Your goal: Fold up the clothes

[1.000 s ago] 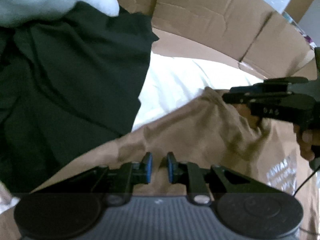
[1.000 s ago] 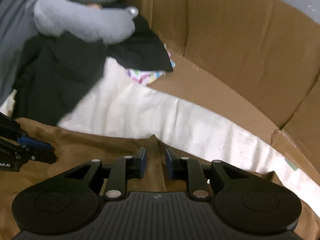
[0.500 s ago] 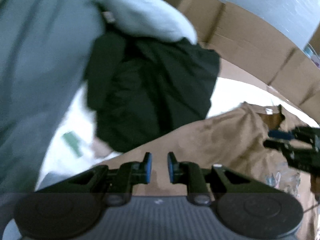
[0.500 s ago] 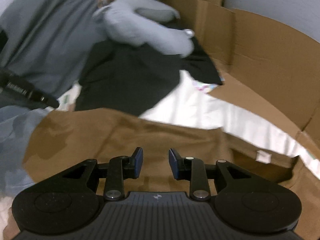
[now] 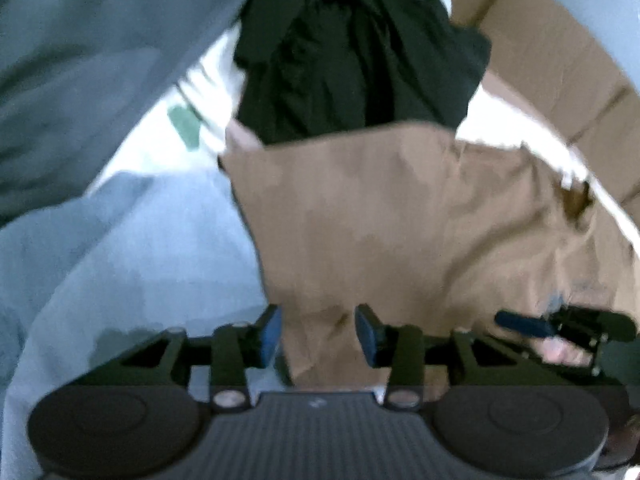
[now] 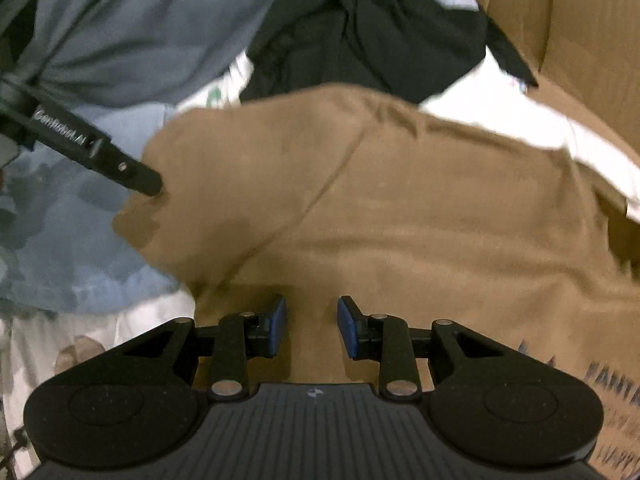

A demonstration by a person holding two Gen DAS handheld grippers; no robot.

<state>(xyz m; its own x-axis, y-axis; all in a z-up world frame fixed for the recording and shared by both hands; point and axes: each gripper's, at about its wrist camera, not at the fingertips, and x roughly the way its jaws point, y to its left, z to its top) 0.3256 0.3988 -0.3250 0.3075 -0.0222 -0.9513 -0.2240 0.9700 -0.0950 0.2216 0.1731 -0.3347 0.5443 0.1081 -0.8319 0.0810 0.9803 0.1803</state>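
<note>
Black garment [image 5: 356, 60] beyond brown shirt [image 5: 400, 216] (cardboard wall [image 6: 580, 40] behind).

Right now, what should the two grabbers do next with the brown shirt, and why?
Probably pull both back a little. The left gripper and right gripper are both open, with the brown shirt lying spread between the fingers, so it looks let go. Backing off should show which edge to fold next.

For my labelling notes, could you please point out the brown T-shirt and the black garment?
brown T-shirt [image 6: 400, 216]: right wrist view, middle of its flat fabric.
black garment [image 5: 352, 60]: left wrist view, centre of crumpled pile.
</note>
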